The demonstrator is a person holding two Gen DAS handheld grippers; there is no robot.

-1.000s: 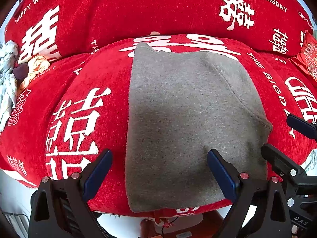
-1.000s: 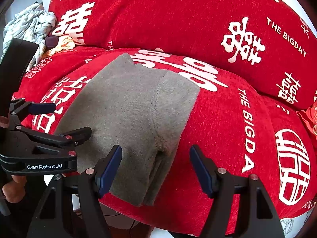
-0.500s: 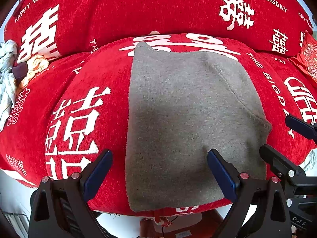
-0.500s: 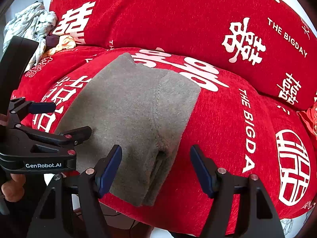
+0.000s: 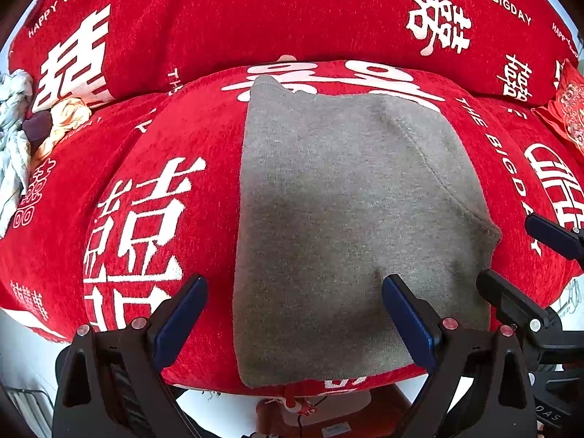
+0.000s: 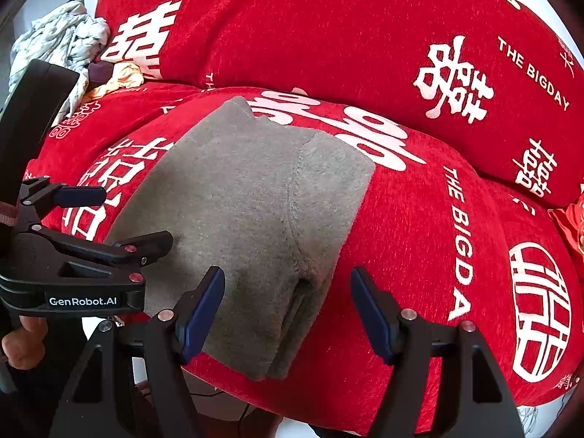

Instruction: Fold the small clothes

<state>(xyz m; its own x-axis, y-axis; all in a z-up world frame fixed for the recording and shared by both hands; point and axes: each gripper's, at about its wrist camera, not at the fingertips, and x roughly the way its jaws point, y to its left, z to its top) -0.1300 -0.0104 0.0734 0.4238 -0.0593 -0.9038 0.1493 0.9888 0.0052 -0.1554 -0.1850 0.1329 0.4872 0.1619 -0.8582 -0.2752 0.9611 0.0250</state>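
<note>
A grey knit garment (image 5: 339,219) lies folded flat on the red sofa seat; it also shows in the right wrist view (image 6: 255,219), with stacked layers at its near right edge. My left gripper (image 5: 295,321) is open and empty, above the garment's near left edge. My right gripper (image 6: 288,310) is open and empty, above the garment's near right corner. The right gripper shows at the right edge of the left wrist view (image 5: 529,292). The left gripper shows at the left of the right wrist view (image 6: 91,226).
The red sofa seat (image 5: 153,153) with white lettering has a matching backrest (image 6: 328,36). A heap of pale and orange clothes (image 6: 69,43) lies at the sofa's far left; it also shows in the left wrist view (image 5: 22,138). The seat's front edge drops off just below the garment.
</note>
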